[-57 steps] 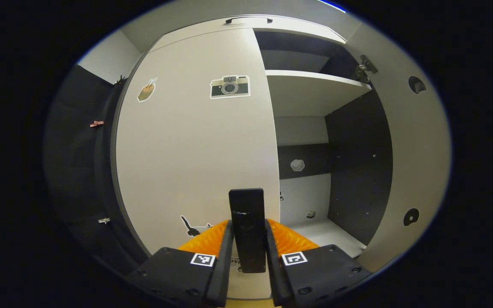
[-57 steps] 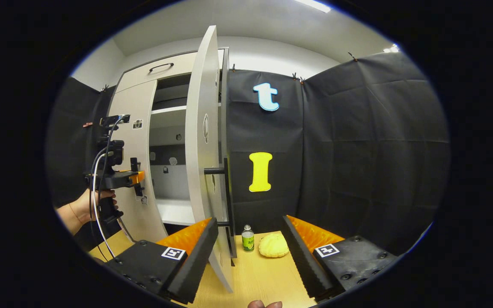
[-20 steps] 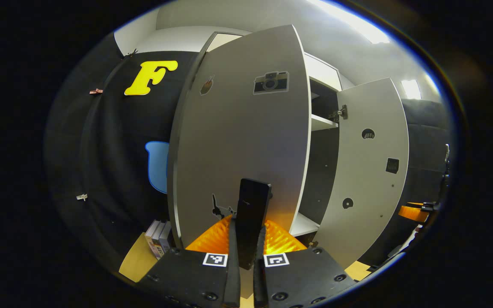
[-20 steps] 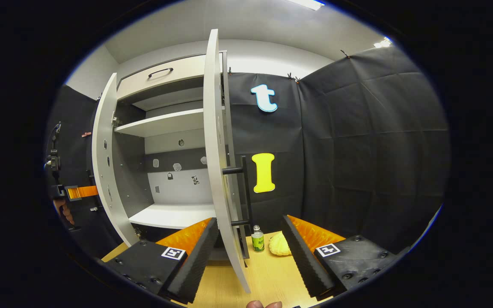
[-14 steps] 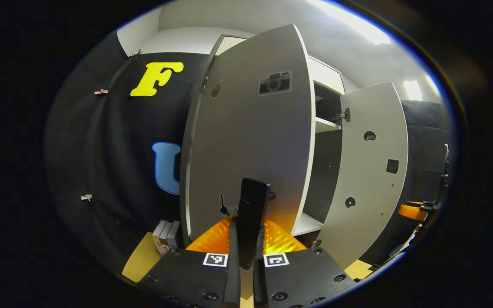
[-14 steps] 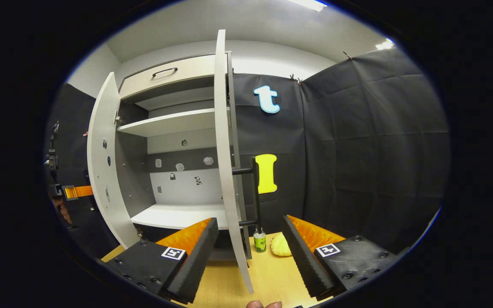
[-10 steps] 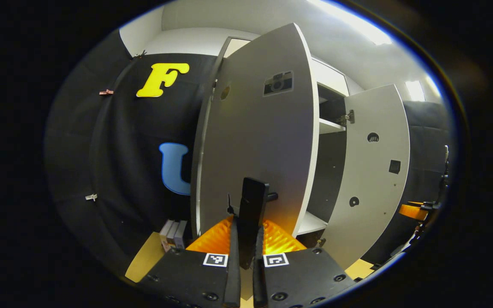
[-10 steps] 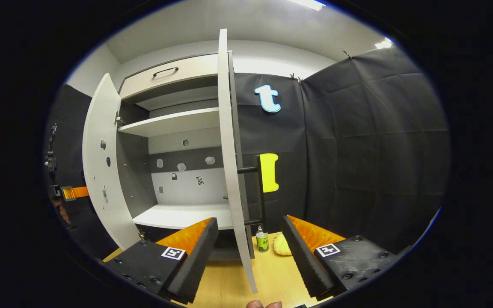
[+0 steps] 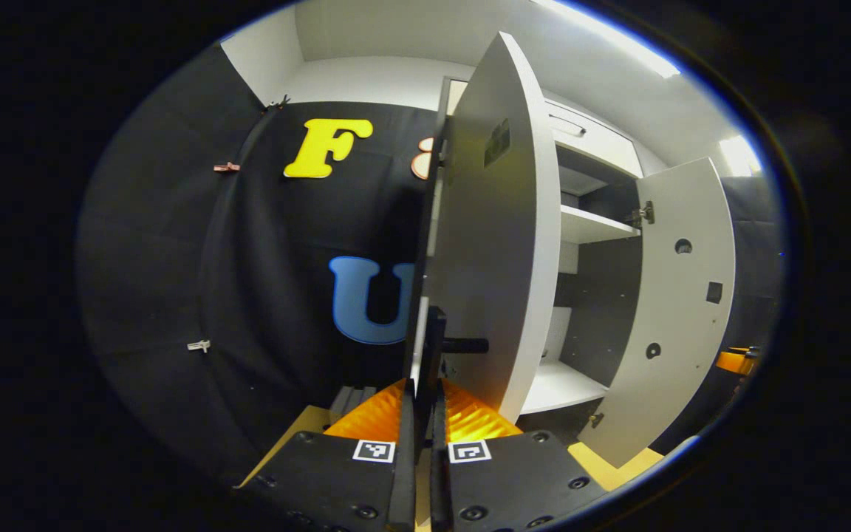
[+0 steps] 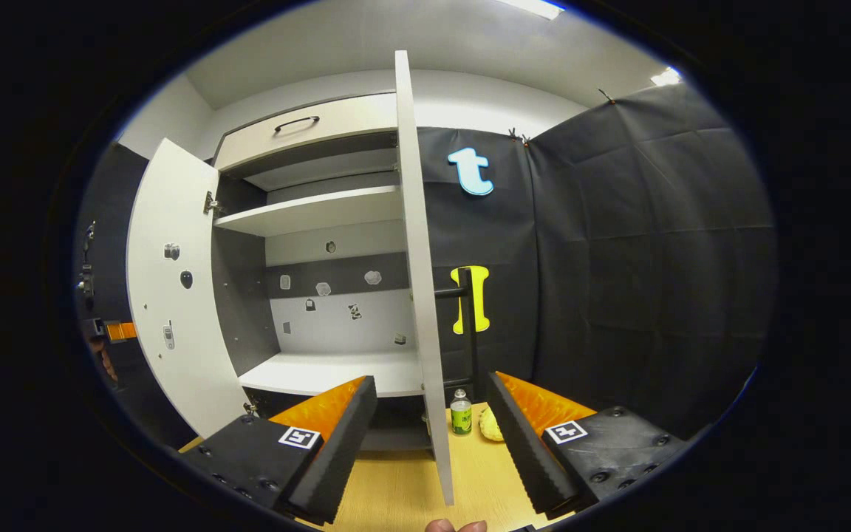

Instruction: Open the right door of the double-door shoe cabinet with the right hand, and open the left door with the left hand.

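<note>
In the left gripper view the white left door (image 9: 496, 244) stands swung out, nearly edge-on. My left gripper (image 9: 419, 399) is shut on its black bar handle (image 9: 434, 343). Beyond it are the cabinet's inner shelf (image 9: 594, 225) and the open right door (image 9: 680, 310). In the right gripper view my right gripper (image 10: 429, 417) is open, its fingers (image 10: 337, 436) wide apart. The right door's edge (image 10: 418, 281) rises between them, untouched by either pad, with its black handle (image 10: 470, 325) on the far side. The left door (image 10: 171, 295) hangs open at the left, with the left gripper (image 10: 111, 330) behind it.
A small green-labelled bottle (image 10: 459, 417) and a yellow bun-like thing (image 10: 490, 425) sit on the wooden table (image 10: 396, 491) behind the right door. A drawer with a dark handle (image 10: 296, 122) tops the cabinet. Several books (image 9: 351, 395) stand low beside the left door.
My left gripper has pulled the left door farther open, from about halfway to nearly edge-on. In the right gripper view the right door's edge has drifted a little to the right.
</note>
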Available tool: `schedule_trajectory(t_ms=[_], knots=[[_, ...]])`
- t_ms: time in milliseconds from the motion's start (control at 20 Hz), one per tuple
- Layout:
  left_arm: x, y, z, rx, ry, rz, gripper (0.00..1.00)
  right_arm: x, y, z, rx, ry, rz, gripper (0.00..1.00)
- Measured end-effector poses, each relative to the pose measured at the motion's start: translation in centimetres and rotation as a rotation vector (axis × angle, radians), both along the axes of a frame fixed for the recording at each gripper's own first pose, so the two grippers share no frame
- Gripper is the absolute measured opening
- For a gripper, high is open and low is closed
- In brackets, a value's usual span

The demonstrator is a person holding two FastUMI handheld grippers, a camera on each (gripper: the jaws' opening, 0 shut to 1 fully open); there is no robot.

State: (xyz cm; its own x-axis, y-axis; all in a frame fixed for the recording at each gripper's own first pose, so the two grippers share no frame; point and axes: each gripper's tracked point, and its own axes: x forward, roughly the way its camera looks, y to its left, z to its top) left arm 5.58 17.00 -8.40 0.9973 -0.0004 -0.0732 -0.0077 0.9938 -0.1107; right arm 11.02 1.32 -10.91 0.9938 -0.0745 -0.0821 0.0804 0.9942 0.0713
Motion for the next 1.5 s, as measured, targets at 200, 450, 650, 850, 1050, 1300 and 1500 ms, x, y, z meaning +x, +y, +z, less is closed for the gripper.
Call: schedule_trajectory(t_ms=[200, 450, 650, 850, 1050, 1300, 1500], knots=[[0.0, -0.5, 0.5, -0.018, 0.009, -0.082, 0.13, 0.0, 0.6, 0.0, -0.003, -0.002, 0.009, 0.95], [-0.7, 0.0, 0.3, 0.034, 0.016, -0.059, 0.14, -0.1, 1.2, 0.0, -0.009, 0.001, 0.018, 0.95], [-2.8, 0.8, 0.9, 0.078, 0.006, 0.005, 0.30, -0.2, 1.2, 0.2, -0.009, -0.002, 0.021, 0.95], [-5.4, 0.1, 2.4, 0.090, -0.019, 0.040, 0.42, -0.2, 1.5, 0.7, -0.001, -0.007, 0.020, 0.95], [-7.4, -2.1, 4.9, 0.105, -0.079, 0.044, 0.55, -0.4, 2.2, 1.7, -0.002, -0.022, 0.026, 0.95], [-8.2, -7.5, 5.4, 0.095, -0.100, -0.054, 0.98, -0.9, 2.8, 3.1, -0.003, -0.049, 0.025, 0.95], [-8.3, -9.6, 5.0, 0.094, -0.092, -0.041, 0.98, -1.4, 3.1, 3.9, 0.018, -0.060, 0.027, 0.95]])
